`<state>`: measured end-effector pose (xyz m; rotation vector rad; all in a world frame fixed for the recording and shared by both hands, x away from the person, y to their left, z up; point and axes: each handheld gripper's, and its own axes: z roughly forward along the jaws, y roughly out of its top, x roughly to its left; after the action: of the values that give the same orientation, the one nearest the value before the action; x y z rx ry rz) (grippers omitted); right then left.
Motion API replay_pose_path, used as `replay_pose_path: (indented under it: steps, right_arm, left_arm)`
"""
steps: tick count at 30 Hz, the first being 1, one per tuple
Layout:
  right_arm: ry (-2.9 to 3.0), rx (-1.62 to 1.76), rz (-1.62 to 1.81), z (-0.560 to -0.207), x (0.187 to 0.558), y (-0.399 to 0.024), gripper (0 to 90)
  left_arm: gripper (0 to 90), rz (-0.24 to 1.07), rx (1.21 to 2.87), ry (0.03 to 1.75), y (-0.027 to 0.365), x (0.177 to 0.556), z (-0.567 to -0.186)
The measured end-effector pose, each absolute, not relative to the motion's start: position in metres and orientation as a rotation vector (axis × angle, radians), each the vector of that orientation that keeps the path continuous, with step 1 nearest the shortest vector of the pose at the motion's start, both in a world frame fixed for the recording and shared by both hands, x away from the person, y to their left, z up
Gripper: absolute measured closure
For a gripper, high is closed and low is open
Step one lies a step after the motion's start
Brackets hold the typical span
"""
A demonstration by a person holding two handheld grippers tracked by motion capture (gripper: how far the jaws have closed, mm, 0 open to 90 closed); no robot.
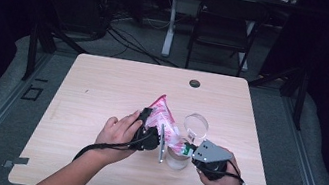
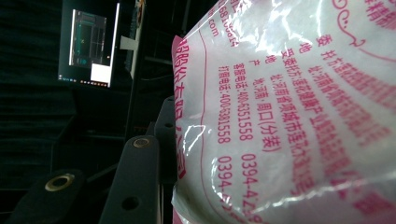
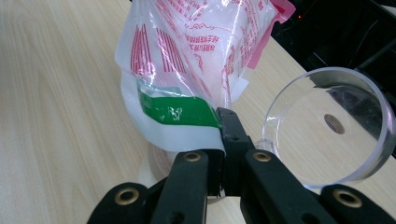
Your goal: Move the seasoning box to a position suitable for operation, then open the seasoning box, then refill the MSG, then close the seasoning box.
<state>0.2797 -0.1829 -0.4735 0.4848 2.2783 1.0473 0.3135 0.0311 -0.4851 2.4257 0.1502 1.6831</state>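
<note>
- We see the right gripper (image 3: 223, 140) closed tight on the lower edge of the plastic bag (image 3: 196, 56), beside its green strip (image 3: 180, 111)
- The left gripper (image 1: 150, 129) clasps the bag's side, jaws about half apart
- The bag hangs tilted above a clear cup (image 1: 176, 159) on the wooden table (image 1: 102, 87)
- A round clear lid (image 3: 327, 126) stands just beside the right gripper

Lit table (image 1: 102, 87), dark surroundings (glare on the near, blurred bag (image 2: 289, 116))
</note>
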Motion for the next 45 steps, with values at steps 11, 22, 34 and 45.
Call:
replay_pose_path:
  steps: [11, 22, 34, 45]
  right_arm:
    - [2.277, 0.501, 1.049, -0.4749, 0.2811, -0.1855, 89.9]
    - [2.277, 0.509, 1.053, -0.4759, 0.2824, -0.1857, 89.9]
    - [2.279, 0.504, 1.055, -0.4765, 0.2834, -0.1859, 89.7]
    - [2.282, 0.503, 1.050, -0.4771, 0.2840, -0.1857, 89.8]
  left_arm:
    - [62.7, 1.691, 2.428, 0.138, 0.0283, 0.3140, -0.4838]
    - [62.7, 1.701, 2.423, 0.132, 0.0279, 0.3137, -0.4833]
    - [62.8, 1.708, 2.424, 0.128, 0.0275, 0.3128, -0.4821]
    - [62.9, 1.719, 2.421, 0.116, 0.0270, 0.3128, -0.4808]
